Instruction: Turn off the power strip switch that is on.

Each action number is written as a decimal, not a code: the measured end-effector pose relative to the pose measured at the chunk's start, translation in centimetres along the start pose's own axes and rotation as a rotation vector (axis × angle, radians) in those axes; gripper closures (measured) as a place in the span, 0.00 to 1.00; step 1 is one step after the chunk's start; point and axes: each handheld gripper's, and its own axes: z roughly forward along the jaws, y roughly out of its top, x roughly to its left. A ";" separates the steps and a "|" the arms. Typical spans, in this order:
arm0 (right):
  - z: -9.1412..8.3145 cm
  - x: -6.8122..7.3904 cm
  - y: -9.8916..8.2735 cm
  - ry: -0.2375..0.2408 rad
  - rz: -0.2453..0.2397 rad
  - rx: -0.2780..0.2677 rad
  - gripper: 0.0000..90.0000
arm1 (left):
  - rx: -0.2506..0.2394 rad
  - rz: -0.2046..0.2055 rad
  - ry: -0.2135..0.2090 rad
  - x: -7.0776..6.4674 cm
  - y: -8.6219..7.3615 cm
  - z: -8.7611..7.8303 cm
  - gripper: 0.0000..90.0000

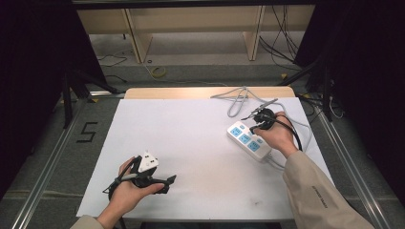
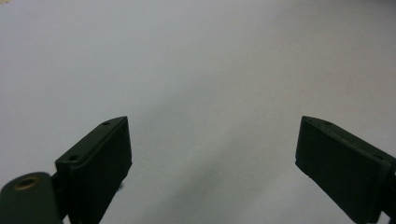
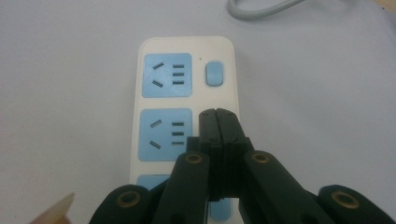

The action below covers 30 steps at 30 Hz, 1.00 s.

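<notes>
A white power strip (image 1: 248, 140) with blue sockets lies at the right of the white table (image 1: 191, 129). My right gripper (image 1: 254, 128) is over it, held by a hand. In the right gripper view its jaws (image 3: 217, 116) are shut together with nothing between them, tips over the strip (image 3: 187, 98) beside the middle socket and just below the blue switch (image 3: 214, 73). Whether the tips touch the strip I cannot tell. My left gripper (image 1: 169, 185) rests low at the front left, and its jaws (image 2: 212, 135) stand wide open over bare table.
The strip's grey cable (image 1: 236, 98) loops toward the table's far edge and also runs along the right side. A white boxy piece (image 1: 148, 162) sits at the left hand. Beyond the table are a wooden shelf (image 1: 191, 24) and floor cables.
</notes>
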 end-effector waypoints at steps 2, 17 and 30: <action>0.2 -0.1 0.2 0.000 -0.001 0.013 1.00 | -0.001 -0.001 0.000 0.0 0.0 0.0 0.11; 1.0 -0.4 0.7 0.013 -0.005 0.067 1.00 | -0.001 0.002 -0.002 0.0 0.0 0.1 0.12; 1.4 -0.5 1.3 0.007 -0.011 0.092 1.00 | 0.008 0.015 -0.010 -0.2 0.0 0.2 0.12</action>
